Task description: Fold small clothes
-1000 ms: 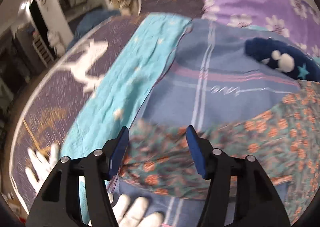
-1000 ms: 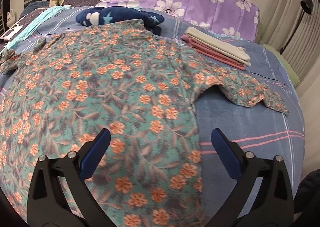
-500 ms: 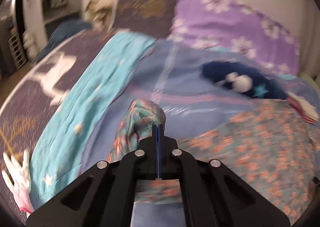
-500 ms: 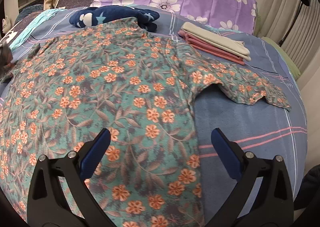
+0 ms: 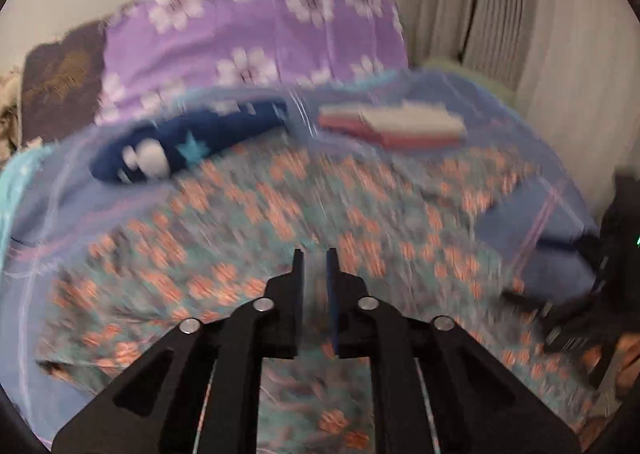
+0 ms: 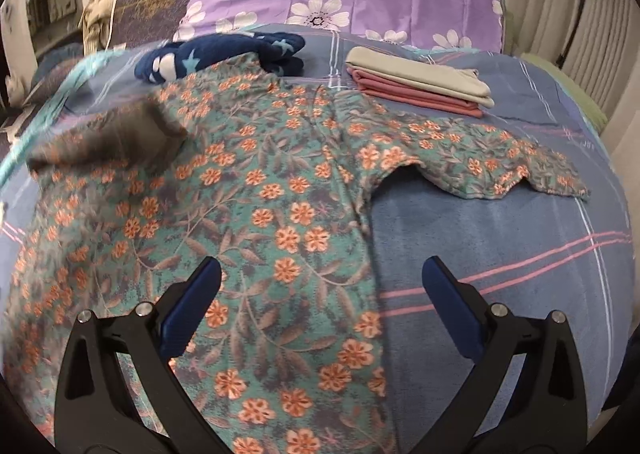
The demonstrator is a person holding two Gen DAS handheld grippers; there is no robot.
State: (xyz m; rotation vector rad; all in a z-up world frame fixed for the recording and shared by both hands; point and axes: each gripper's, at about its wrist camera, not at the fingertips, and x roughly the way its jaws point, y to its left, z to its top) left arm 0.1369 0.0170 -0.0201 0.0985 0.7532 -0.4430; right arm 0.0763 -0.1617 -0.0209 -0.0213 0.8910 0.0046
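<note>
1. The teal fabric shirt with orange flowers (image 6: pixel 280 190) lies spread on the blue plaid bed cover (image 6: pixel 500 238) — its right sleeve stretched out flat.
2. The left gripper (image 5: pixel 315 254) hovers over the shirt, jaws a narrow gap apart; the view is blurred, and nothing shows between them.
3. The right gripper (image 6: pixel 320 274) sits above the shirt's hem edge — jaws wide apart.
4. Beyond the shirt's collar lies a dark blue starred garment (image 6: pixel 224 54); beside it, a folded beige-and-pink stack (image 6: pixel 420 82).
</note>
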